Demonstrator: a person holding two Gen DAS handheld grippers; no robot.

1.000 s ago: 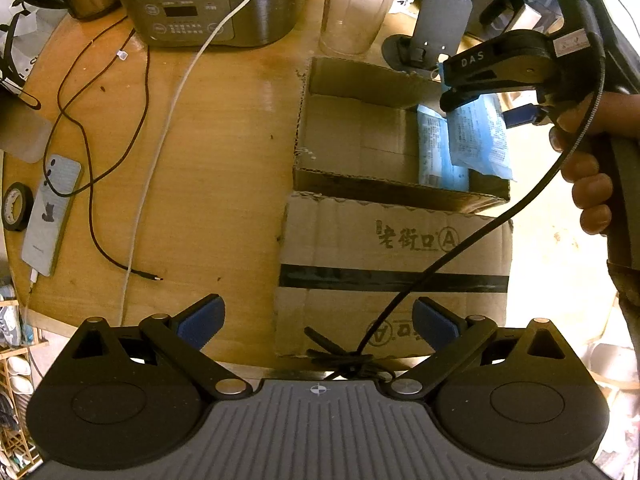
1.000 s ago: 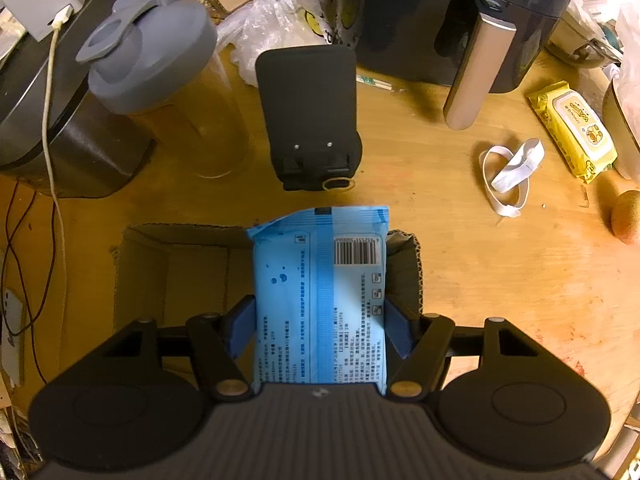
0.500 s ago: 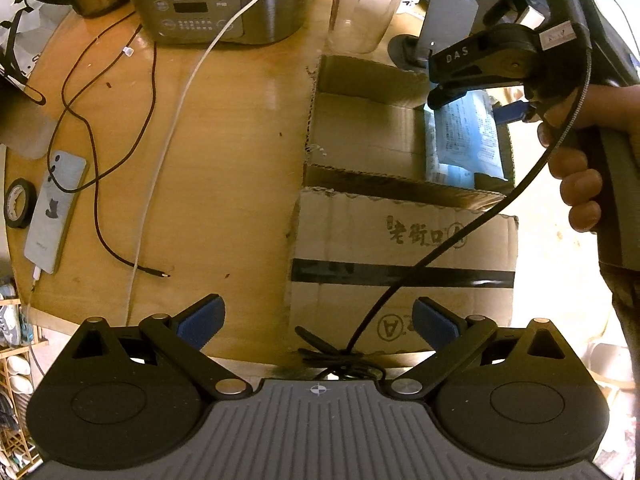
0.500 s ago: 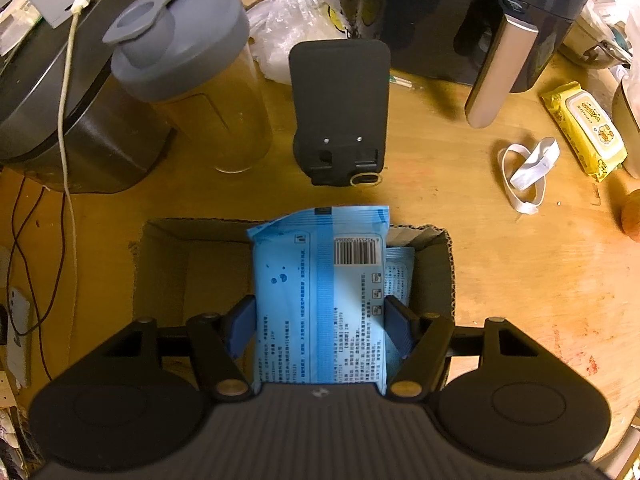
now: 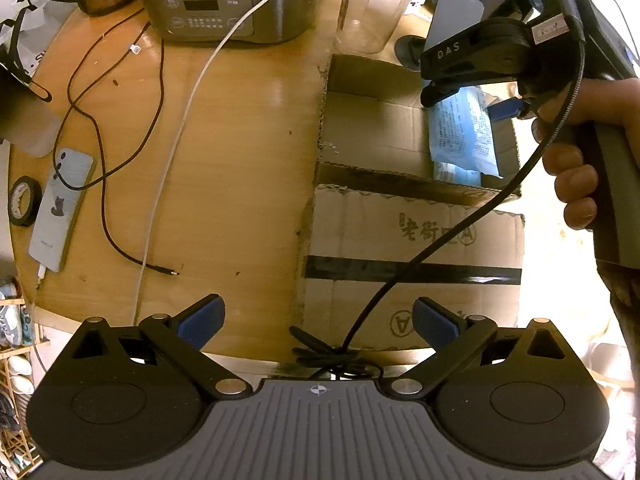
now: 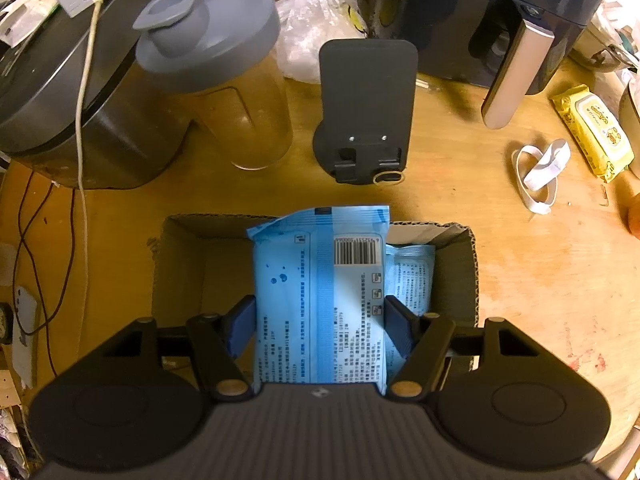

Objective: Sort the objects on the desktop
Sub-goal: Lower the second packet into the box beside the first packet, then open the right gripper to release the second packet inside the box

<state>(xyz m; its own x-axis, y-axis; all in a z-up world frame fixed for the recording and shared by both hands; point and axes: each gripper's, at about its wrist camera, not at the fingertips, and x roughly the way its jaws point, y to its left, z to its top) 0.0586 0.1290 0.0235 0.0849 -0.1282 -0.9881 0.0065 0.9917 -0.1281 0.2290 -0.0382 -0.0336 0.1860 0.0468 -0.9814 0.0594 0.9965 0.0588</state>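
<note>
On the table at far left lie one tape roll and one phone, crossed by two cables, one dark and one white. The left gripper hangs wide and empty. One open box sits mid-table. Above it the right gripper clamps one blue pack; a second pack lies inside the box, at its right
</note>
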